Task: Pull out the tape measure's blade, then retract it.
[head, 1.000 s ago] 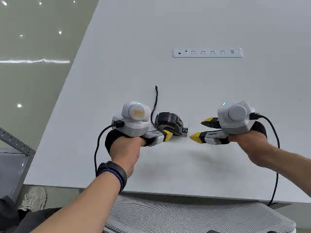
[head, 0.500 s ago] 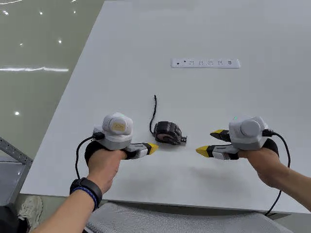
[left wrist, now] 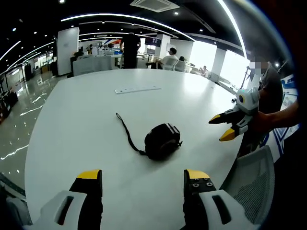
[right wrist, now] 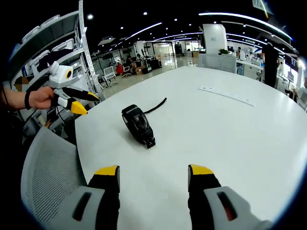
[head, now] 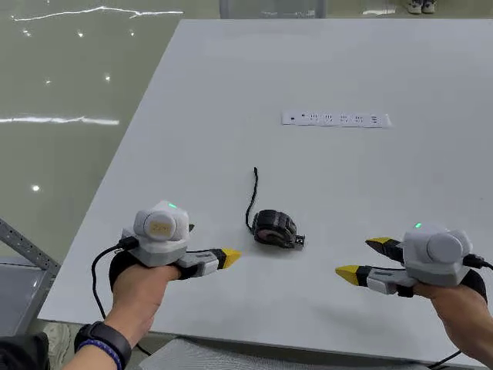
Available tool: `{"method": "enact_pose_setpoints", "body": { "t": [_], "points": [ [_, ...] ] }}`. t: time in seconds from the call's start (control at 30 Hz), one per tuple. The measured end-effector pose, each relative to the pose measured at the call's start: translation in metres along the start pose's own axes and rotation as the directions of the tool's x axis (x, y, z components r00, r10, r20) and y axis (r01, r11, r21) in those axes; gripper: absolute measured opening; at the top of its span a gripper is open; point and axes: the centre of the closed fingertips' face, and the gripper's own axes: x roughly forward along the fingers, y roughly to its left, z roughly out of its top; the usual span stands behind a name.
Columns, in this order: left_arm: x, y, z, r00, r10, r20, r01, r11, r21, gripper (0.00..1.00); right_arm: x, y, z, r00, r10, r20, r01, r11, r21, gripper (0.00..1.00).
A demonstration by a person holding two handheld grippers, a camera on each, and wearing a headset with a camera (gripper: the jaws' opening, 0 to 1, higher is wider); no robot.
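A black tape measure (head: 275, 228) lies on the white table (head: 231, 92), blade drawn in, its black wrist cord (head: 252, 193) trailing away toward the far side. My left gripper (head: 228, 253) is open to its left, apart from it; in the left gripper view the tape measure (left wrist: 162, 140) sits ahead of the yellow-tipped fingers (left wrist: 89, 175). My right gripper (head: 362, 258) is open to the tape's right near the front edge. The right gripper view has the tape measure (right wrist: 137, 124) ahead and left, with the other gripper (right wrist: 79, 101) beyond.
A white power strip (head: 333, 119) lies farther back on the table. A grey mesh chair (right wrist: 48, 182) stands at the near edge. The table's left edge drops to a shiny floor (head: 69, 92). People stand far off in the office (left wrist: 129, 48).
Both grippers have drawn back from the tape measure, left gripper to the left and right gripper to the right and nearer. The left gripper let go of it. The head view has shifted.
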Motion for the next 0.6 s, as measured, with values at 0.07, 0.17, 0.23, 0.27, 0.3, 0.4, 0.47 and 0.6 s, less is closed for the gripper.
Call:
{"method": "enact_pose_setpoints", "body": {
  "t": [0.07,0.17,0.23,0.27,0.3,0.4,0.47,0.6],
  "points": [
    [-0.004,0.003,-0.004,1.0,0.002,0.003,-0.001,1.0,-0.015,0.65,-0.003,0.001,0.0,1.0,-0.003,0.007,0.003,1.0,0.004,0.59],
    [-0.009,0.004,-0.009,1.0,0.002,0.009,-0.002,0.999,-0.042,0.65,-0.007,0.003,-0.002,0.9999,-0.005,0.014,0.005,1.0,0.007,0.6],
    [-0.011,0.004,-0.012,1.0,0.002,0.007,-0.001,0.999,-0.048,0.66,-0.01,0.004,-0.002,0.9999,-0.006,0.016,0.006,1.0,0.007,0.61],
    [-0.012,0.005,-0.014,1.0,0.006,0.004,-0.005,0.999,-0.045,0.66,-0.011,0.004,-0.002,0.9998,-0.009,0.018,0.009,1.0,0.005,0.61],
    [-0.013,0.005,-0.015,1.0,0.005,0.002,-0.005,0.999,-0.048,0.66,-0.012,0.003,-0.003,0.9998,-0.012,0.018,0.012,1.0,0.006,0.61],
    [-0.015,0.006,-0.015,0.9999,0.007,0.01,-0.006,0.998,-0.062,0.66,-0.015,0.004,-0.003,0.9995,-0.015,0.026,0.015,1.0,0.017,0.62],
    [-0.016,0.006,-0.015,0.9999,0.01,0.014,-0.01,0.998,-0.065,0.66,-0.017,0.004,-0.004,0.9995,-0.019,0.026,0.018,1.0,0.016,0.62],
    [-0.017,0.005,-0.014,0.9997,0.015,0.021,-0.013,0.997,-0.071,0.66,-0.02,0.005,-0.006,0.9991,-0.028,0.031,0.027,0.999,0.023,0.63]
  ]
}}
